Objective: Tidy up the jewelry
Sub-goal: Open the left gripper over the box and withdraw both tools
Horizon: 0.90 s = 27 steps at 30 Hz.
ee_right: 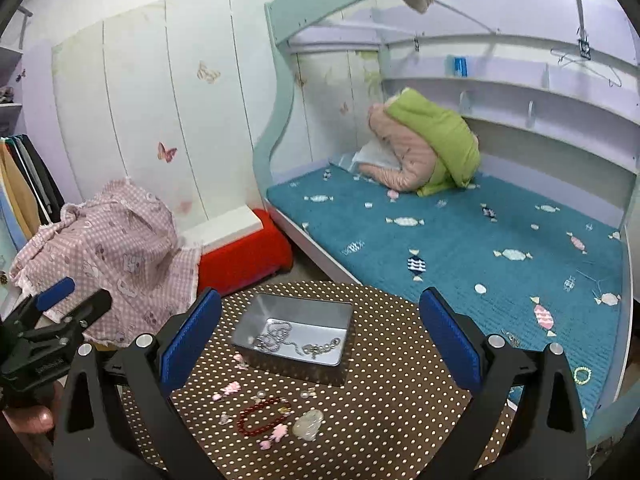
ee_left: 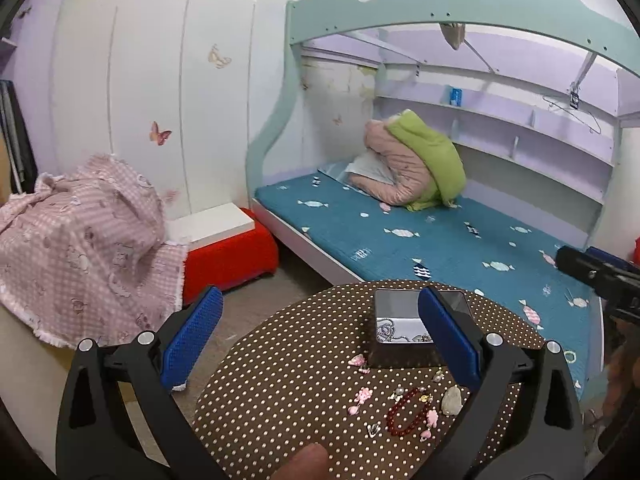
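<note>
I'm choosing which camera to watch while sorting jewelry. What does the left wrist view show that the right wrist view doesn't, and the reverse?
Only the left wrist view: the right tongs at its right edge, and the open left tongs up close.

Only the right wrist view: the tin's whole floor with the silver chains, plus clothes hanging far left.

Both: the dotted table, red bracelet, pale stone, pink charms and bed.

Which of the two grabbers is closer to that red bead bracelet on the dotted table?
Probably the left gripper, though it's close. The red bead bracelet lies just below its right finger, toward the camera. The right gripper hangs up and right of the bracelet, nearer the tin box.
</note>
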Motion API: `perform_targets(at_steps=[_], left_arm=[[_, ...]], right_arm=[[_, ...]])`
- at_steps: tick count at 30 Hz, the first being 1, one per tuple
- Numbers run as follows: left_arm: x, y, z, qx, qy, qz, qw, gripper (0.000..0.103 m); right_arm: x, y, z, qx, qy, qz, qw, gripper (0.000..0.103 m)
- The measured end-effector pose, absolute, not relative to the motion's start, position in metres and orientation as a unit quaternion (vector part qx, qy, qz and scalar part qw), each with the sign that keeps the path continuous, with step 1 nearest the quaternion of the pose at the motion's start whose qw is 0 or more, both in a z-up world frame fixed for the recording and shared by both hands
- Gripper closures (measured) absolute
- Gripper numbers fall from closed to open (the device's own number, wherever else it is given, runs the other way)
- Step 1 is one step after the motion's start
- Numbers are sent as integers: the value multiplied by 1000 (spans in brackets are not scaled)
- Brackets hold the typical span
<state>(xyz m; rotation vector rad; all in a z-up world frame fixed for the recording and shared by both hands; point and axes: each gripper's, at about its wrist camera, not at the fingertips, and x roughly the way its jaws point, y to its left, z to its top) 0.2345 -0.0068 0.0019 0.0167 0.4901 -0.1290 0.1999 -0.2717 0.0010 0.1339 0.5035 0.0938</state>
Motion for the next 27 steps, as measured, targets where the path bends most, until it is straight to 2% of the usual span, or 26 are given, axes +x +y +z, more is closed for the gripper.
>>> perform_targets(at_steps=[7, 10, 18, 22, 27], left_arm=[[211, 11, 4, -11, 236, -50, 970, 5], [203, 17, 0, -10, 234, -45, 971, 5], [196, 32, -19, -10, 244, -68, 967, 5], [201, 24, -29, 13, 253, -87, 963, 5], [206, 16, -52, 22, 278, -93, 956, 5]], right_arm=[[160, -261, 13, 73, 195, 41, 977, 8], [144, -249, 10, 36, 166, 40, 985, 8], [140, -235, -30, 33, 246, 3, 969, 8], [129, -239, -39, 63, 251, -18, 966, 8], [126, -240, -50, 46, 268, -22, 962, 8]])
